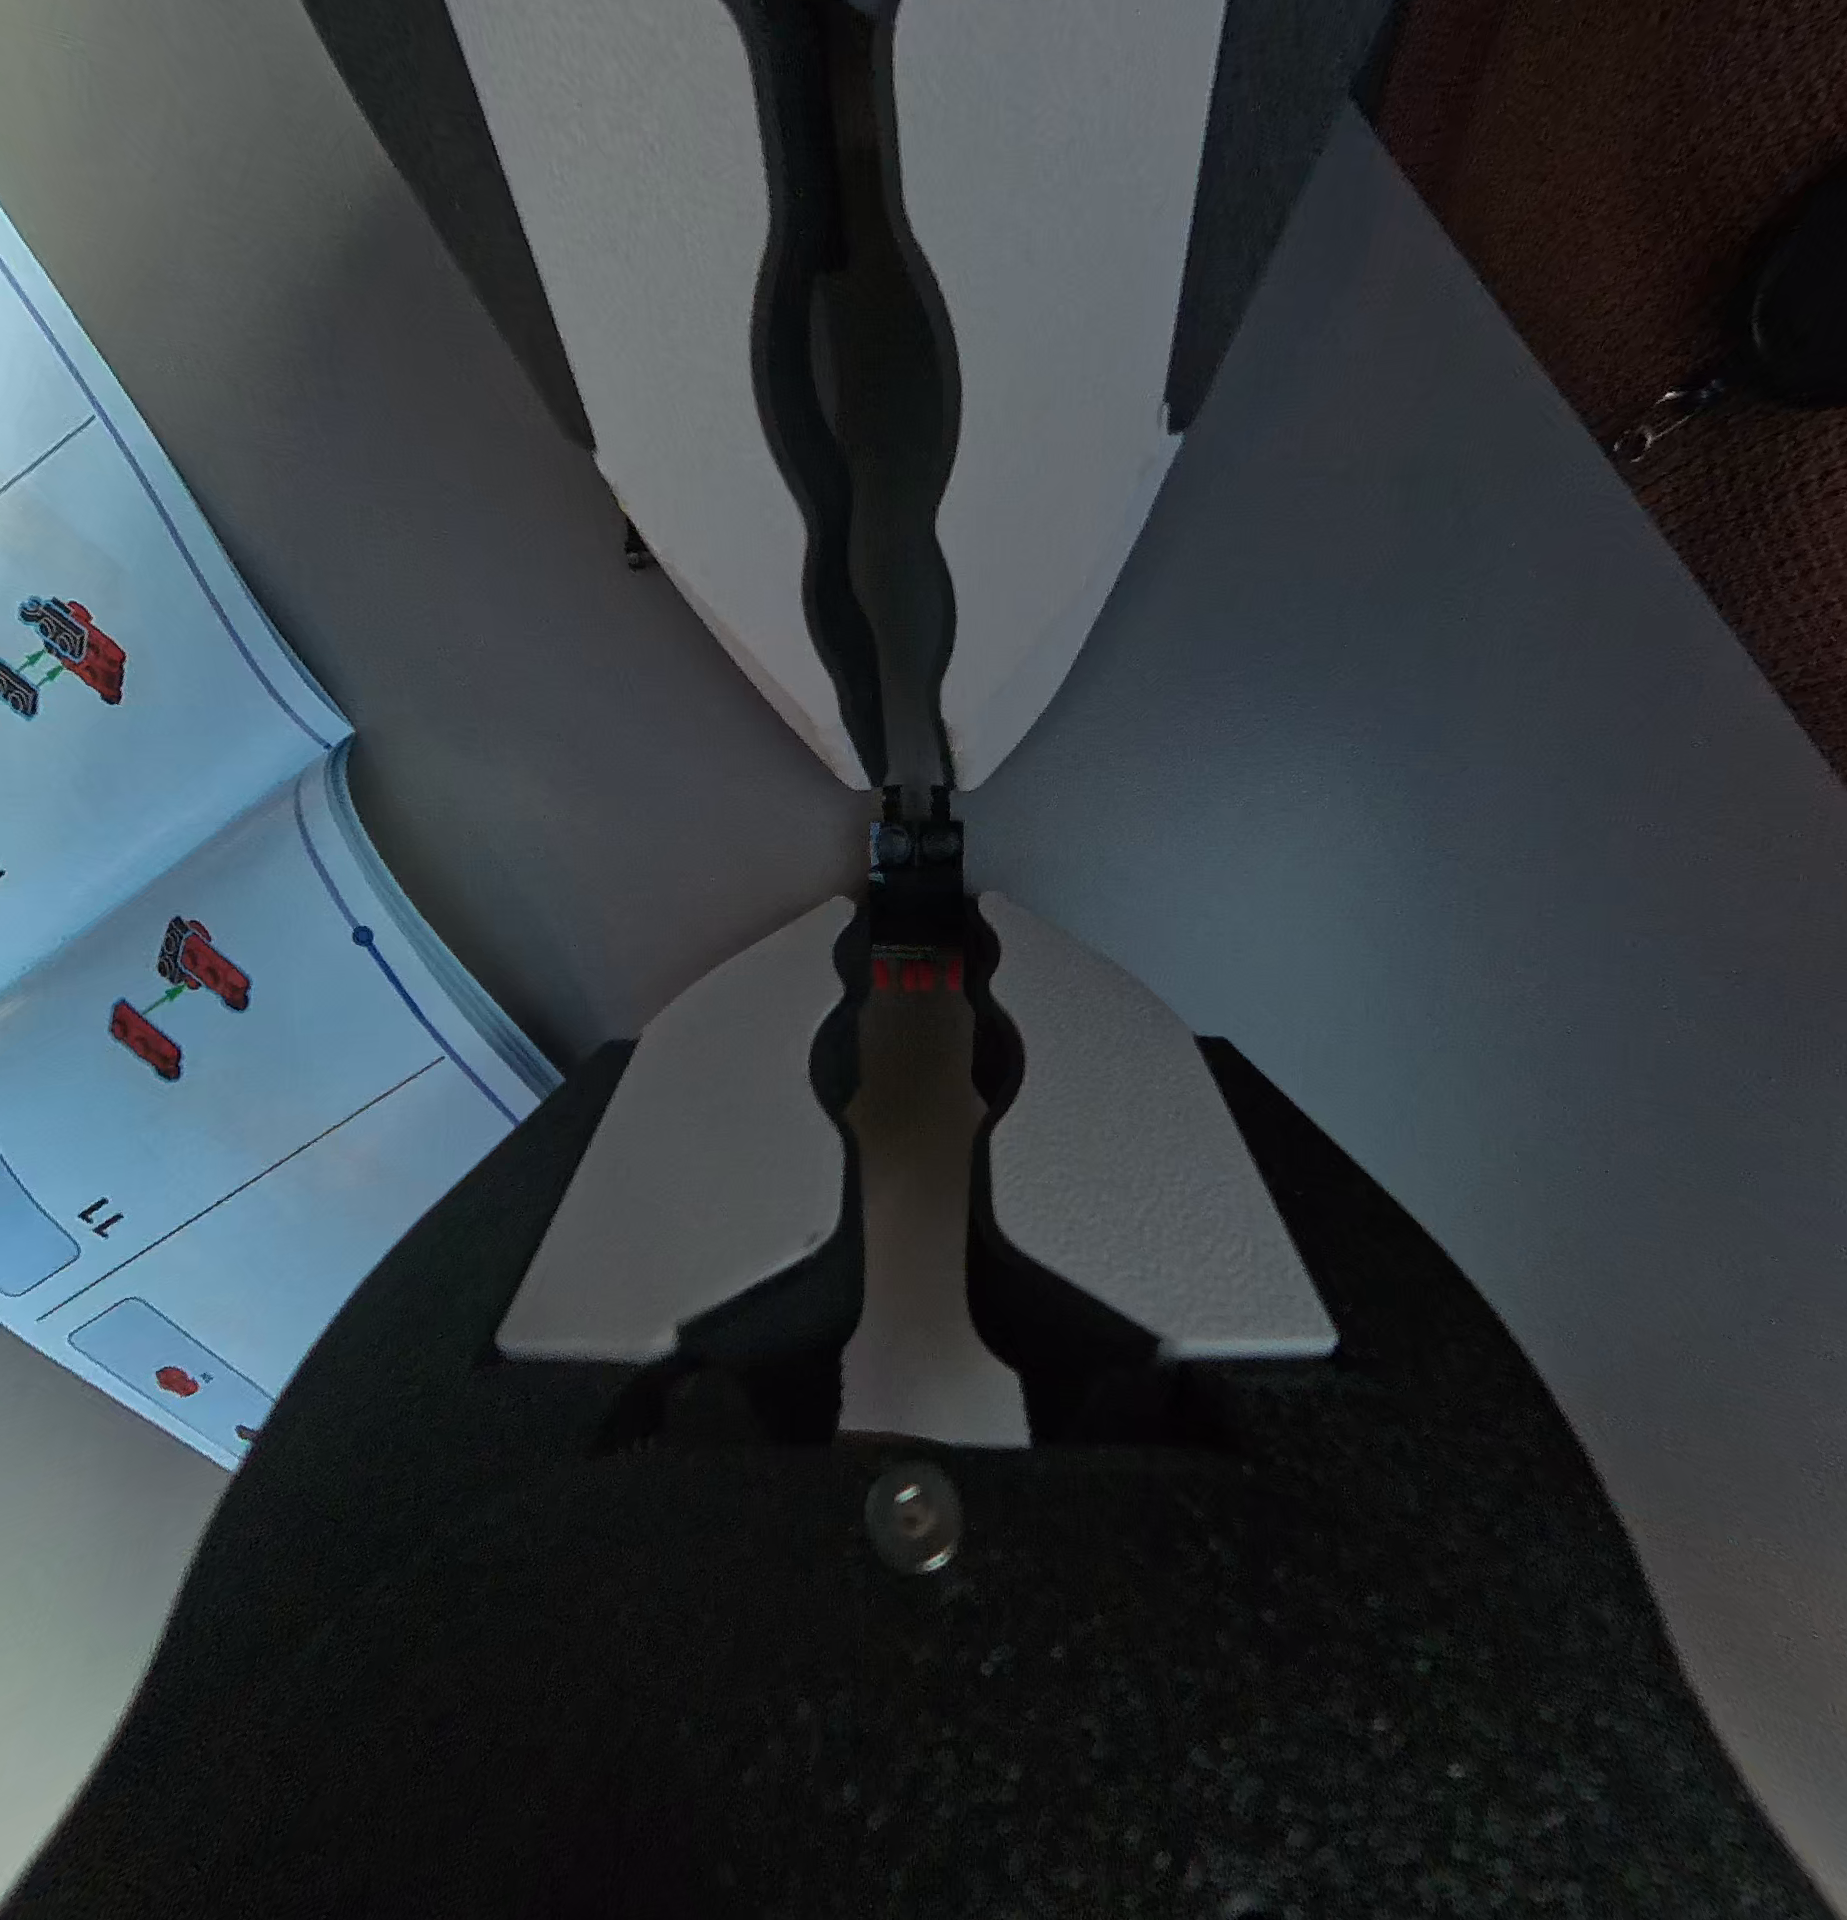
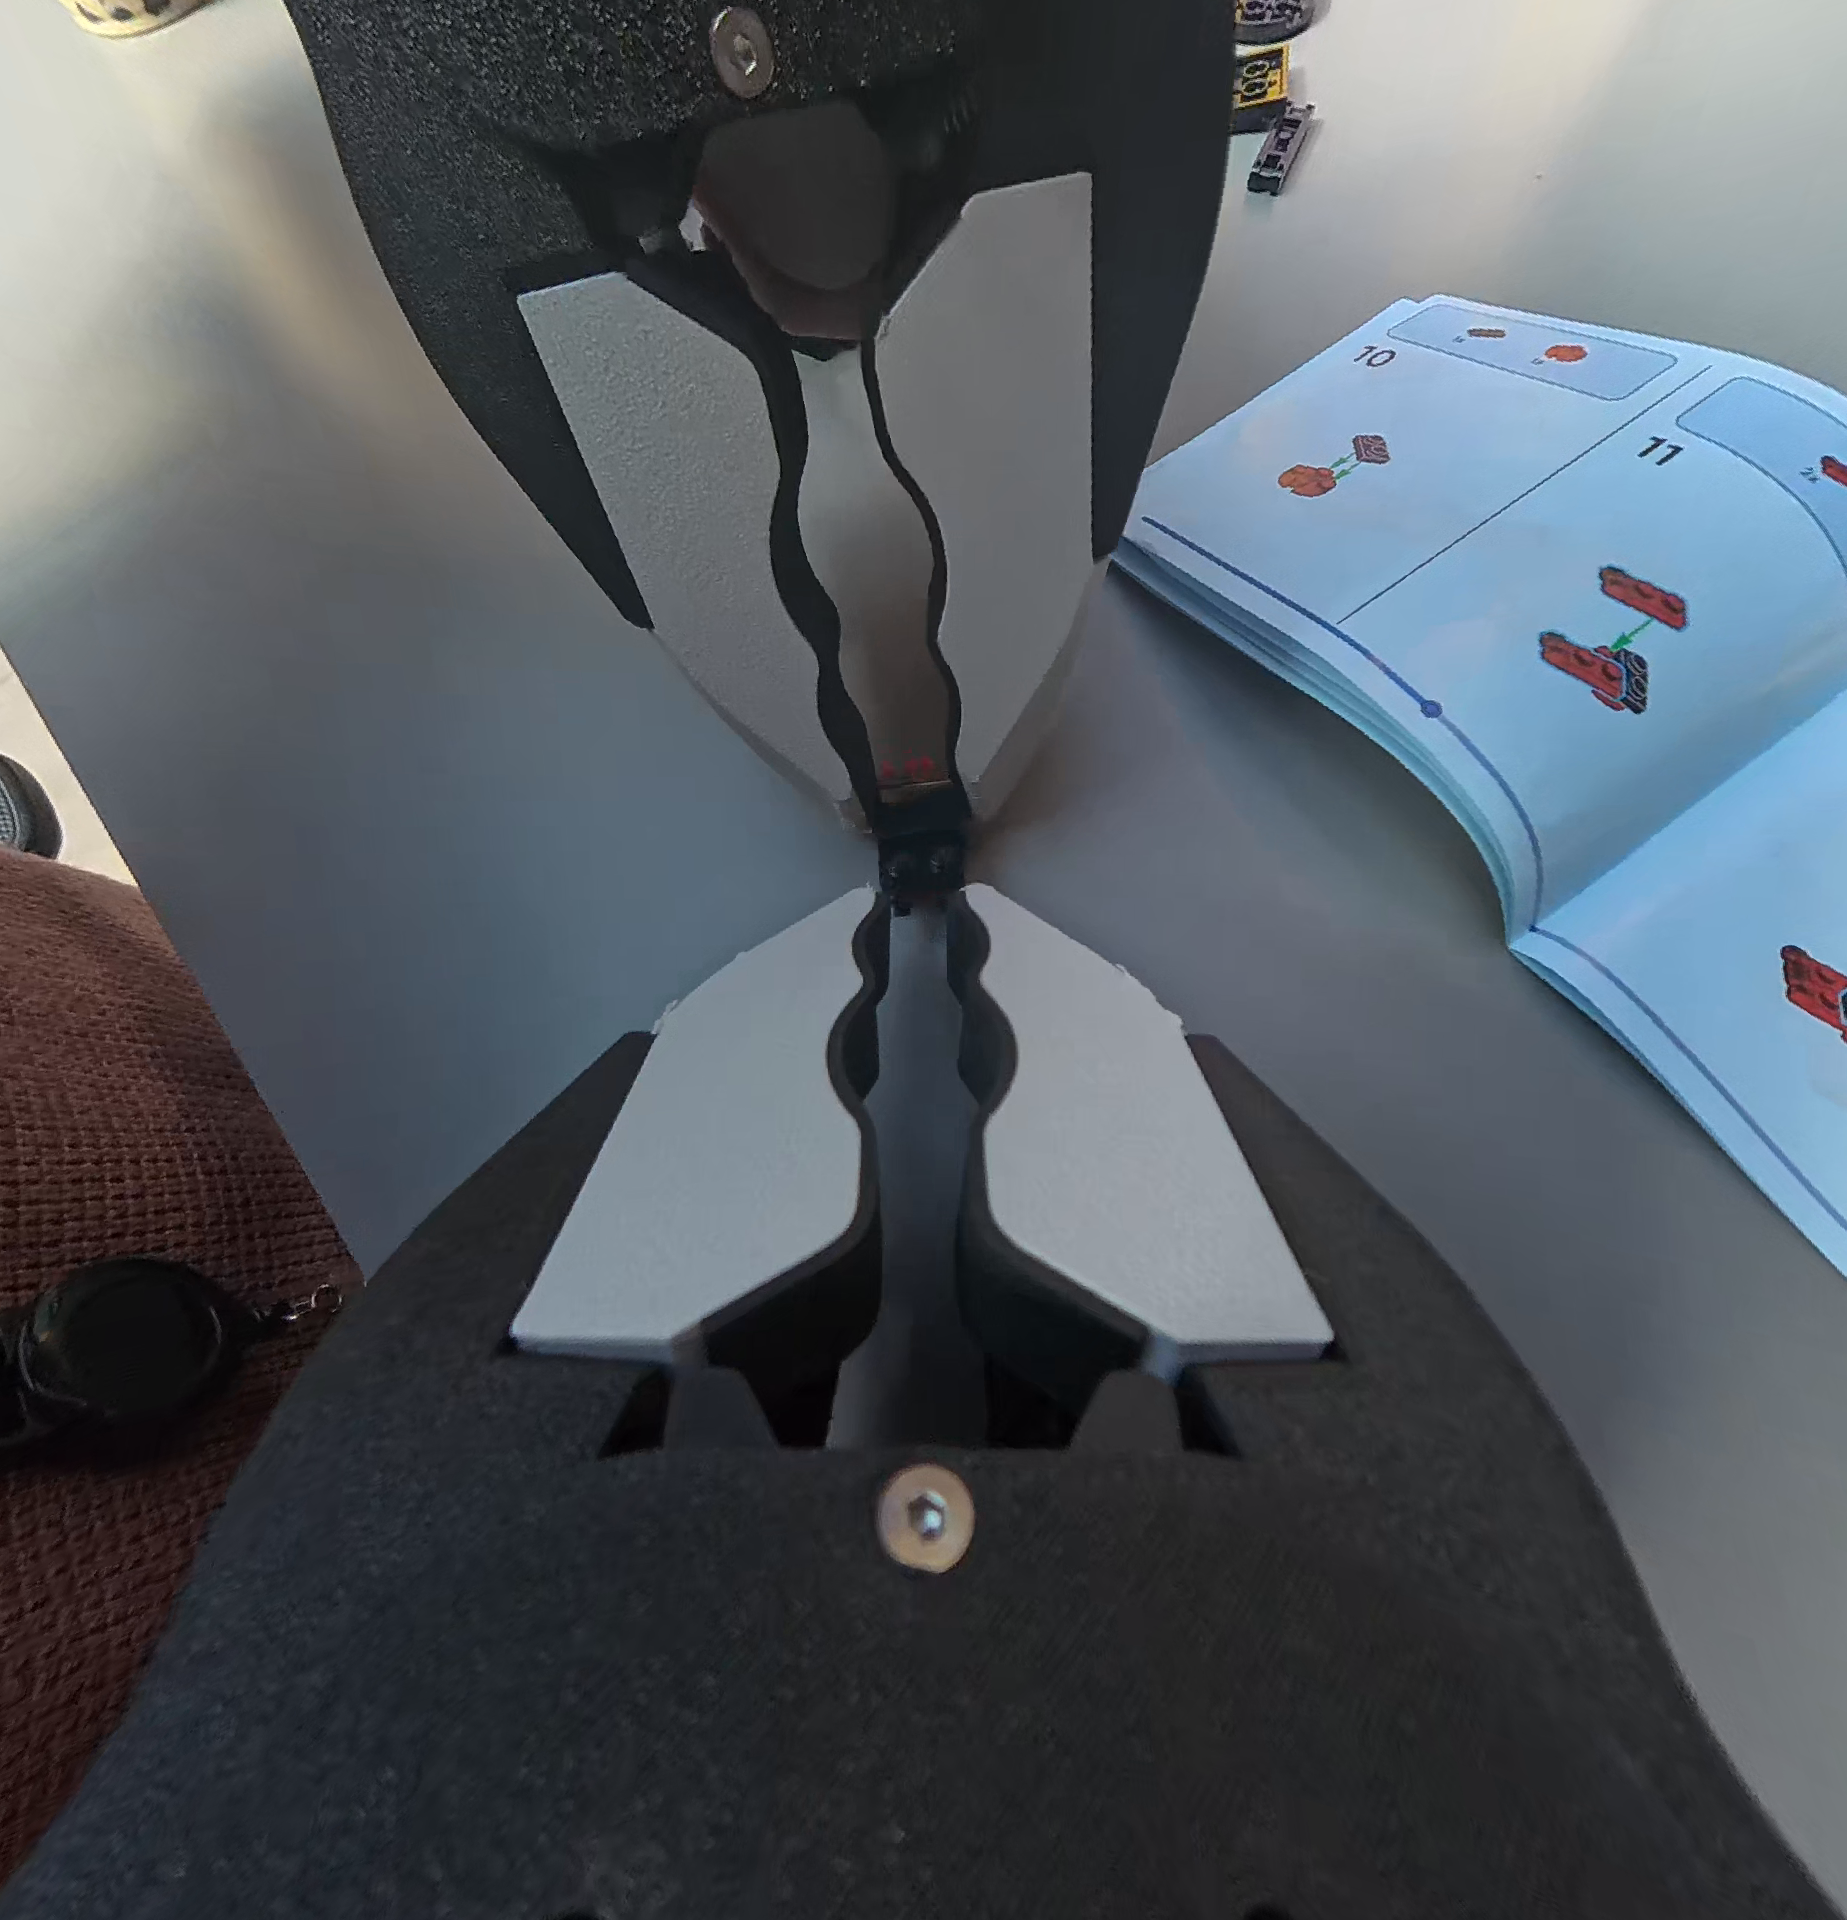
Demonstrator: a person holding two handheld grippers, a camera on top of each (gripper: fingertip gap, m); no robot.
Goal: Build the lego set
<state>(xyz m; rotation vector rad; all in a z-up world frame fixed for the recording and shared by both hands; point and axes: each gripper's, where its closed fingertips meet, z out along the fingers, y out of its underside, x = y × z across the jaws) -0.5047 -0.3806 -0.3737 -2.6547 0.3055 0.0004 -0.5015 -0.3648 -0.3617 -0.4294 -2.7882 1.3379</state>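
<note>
My two grippers meet tip to tip above the grey table. My left gripper is shut on a small red and black lego assembly. It also shows from the top in the right wrist view, with the red bricks deep between its fingers. My right gripper is shut on a small black lego piece. In the left wrist view the right gripper comes from above, and the black piece touches the assembly's black end.
An open light-blue instruction booklet lies on the table beside the grippers. Loose black and yellow pieces lie at the far edge. A brown fabric seat with a black round object borders the table edge. Only a small space, under 4 cm, lies between the two pairs of fingers.
</note>
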